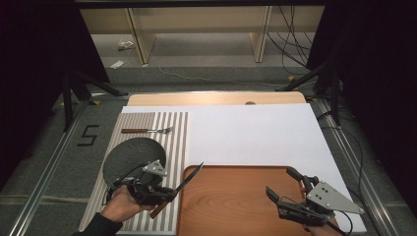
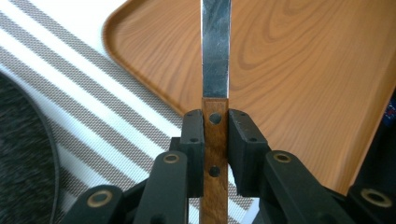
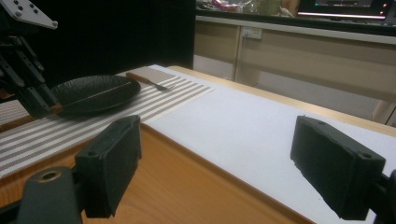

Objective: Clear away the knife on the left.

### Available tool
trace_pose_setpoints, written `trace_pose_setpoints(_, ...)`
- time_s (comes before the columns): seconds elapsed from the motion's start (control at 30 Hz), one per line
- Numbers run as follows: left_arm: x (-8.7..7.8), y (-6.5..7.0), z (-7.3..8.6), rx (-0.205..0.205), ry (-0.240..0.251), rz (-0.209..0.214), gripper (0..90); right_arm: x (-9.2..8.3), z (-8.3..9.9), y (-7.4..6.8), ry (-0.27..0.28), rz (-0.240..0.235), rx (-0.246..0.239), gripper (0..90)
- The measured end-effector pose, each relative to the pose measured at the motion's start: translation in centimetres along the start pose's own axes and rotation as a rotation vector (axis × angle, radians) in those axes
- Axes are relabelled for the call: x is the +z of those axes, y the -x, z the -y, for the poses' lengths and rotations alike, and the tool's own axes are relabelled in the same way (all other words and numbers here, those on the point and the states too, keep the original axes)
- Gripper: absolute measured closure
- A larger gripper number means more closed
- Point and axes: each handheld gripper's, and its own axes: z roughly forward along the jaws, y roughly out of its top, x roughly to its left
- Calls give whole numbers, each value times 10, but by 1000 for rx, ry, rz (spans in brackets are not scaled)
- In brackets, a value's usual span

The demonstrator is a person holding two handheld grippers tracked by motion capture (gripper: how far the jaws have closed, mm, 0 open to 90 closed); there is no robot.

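Left claw: clamped on the wooden handle of a knife; in the left gripper view both pads press the handle's sides, just below where the blade starts.
Knife: held off the surface, blade running straight out ahead of the left claw, its tip over the near left corner of the wooden tray.
Right claw: jaws wide apart, nothing between them, hovering over the tray's right side.
Plate: dark and round, just behind the left claw, on the striped mat.
Fork: on the same mat, beyond the plate, well apart from both claws.
White sheet: spread ahead of the right claw, beyond the tray.
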Motion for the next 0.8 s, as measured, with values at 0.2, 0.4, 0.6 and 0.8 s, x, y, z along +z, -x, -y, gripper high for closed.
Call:
trace_pose_setpoints(0.2, 6, 3, -4, -9, -4, 5, 771, 0, 0, 0, -3, 1, -1, 173)
trace_pose_setpoints(0.4, 14, 11, -13, -27, -22, 19, 771, 0, 0, 0, -2, 2, -1, 173)
trace_pose_setpoints(0.6, 24, 18, -20, -34, -47, 40, 771, 0, 0, 0, -1, 1, 0, 173)
trace_pose_setpoints(0.8, 33, 25, -25, -55, -80, 70, 770, 0, 0, 0, -1, 1, -1, 173)
